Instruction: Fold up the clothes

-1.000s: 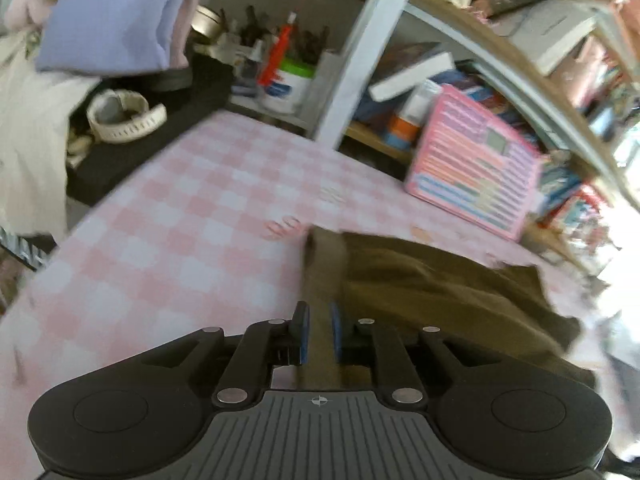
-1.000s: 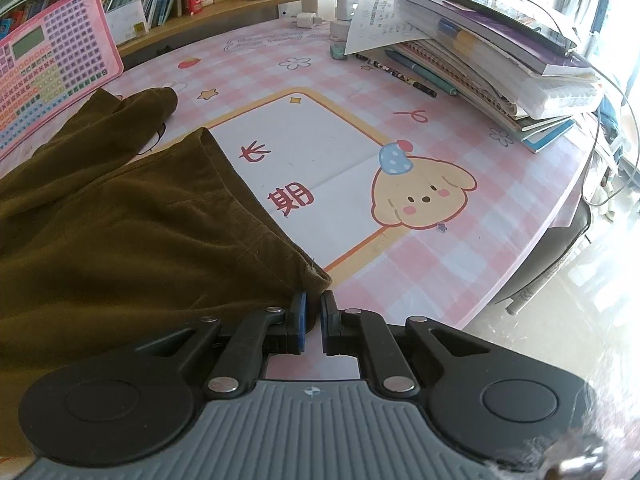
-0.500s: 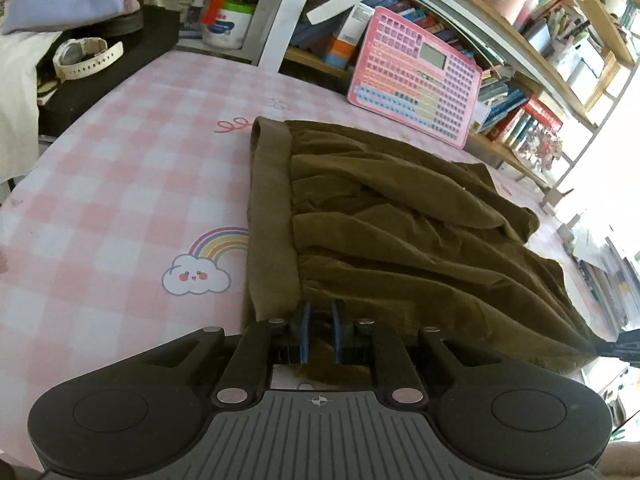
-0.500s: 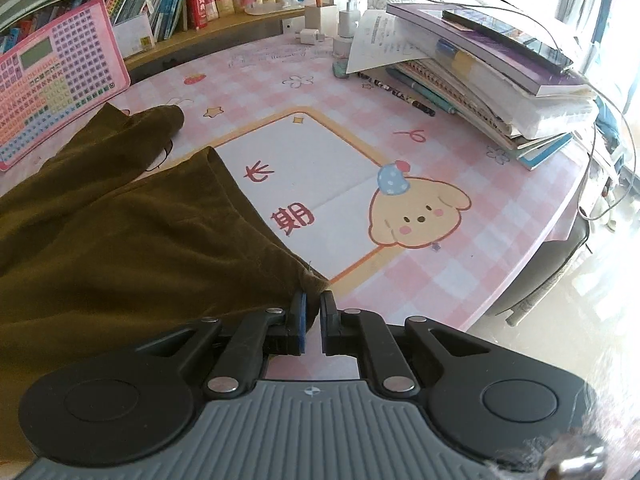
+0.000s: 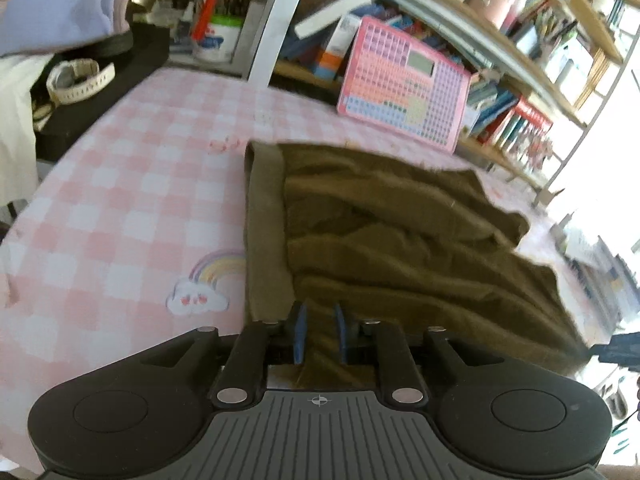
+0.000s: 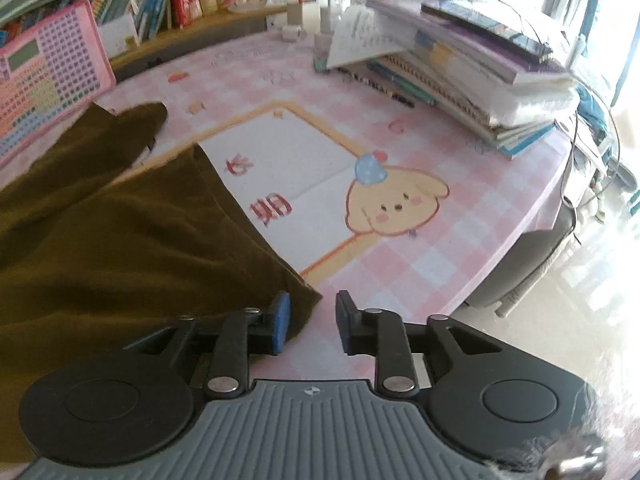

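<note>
The olive-brown trousers (image 5: 400,240) lie spread on the pink checked tablecloth (image 5: 120,200), waistband (image 5: 266,232) at the left and leg hem (image 6: 224,216) beside the puppy picture (image 6: 394,200). You are at the release step: your left gripper (image 5: 319,330) is opening with waist cloth between its pads, and your right gripper (image 6: 310,322) is opening, the hem corner lying free. Next, I think, you need new holds for a fold.
</note>
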`<state>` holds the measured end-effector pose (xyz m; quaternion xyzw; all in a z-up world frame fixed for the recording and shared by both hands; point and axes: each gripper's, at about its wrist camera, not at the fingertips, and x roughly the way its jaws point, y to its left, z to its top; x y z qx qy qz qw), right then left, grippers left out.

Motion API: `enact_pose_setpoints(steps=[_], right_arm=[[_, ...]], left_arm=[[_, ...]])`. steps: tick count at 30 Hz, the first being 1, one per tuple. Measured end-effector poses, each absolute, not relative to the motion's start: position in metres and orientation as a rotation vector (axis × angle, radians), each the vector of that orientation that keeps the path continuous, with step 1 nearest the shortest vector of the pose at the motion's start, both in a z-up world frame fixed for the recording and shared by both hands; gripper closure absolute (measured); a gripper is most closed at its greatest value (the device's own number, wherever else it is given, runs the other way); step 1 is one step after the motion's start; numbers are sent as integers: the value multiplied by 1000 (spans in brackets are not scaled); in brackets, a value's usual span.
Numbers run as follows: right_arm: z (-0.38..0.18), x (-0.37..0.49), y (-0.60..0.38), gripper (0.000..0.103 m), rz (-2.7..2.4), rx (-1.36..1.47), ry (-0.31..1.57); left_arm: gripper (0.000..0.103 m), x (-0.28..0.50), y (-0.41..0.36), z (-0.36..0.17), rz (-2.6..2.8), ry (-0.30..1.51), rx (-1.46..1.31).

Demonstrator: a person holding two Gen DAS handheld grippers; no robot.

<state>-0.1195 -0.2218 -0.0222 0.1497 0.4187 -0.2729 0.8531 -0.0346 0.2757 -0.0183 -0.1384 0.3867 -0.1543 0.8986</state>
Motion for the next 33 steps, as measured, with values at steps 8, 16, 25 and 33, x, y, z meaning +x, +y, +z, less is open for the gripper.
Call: enact_pose_setpoints(steps=[8, 16, 25, 33], right_arm=[[3, -114, -193, 52, -424, 314, 852], [9, -113, -162, 39, -267, 298, 872], [23, -100, -172, 37, -206, 287, 844], [25, -57, -196, 36, -66, 233, 840]], left_arm=[[60, -31, 255, 0, -373, 772, -290], [52, -32, 222, -5, -430, 784, -291], [50, -28, 201, -5, -407, 788, -301], [50, -24, 176, -3, -308, 798, -304]])
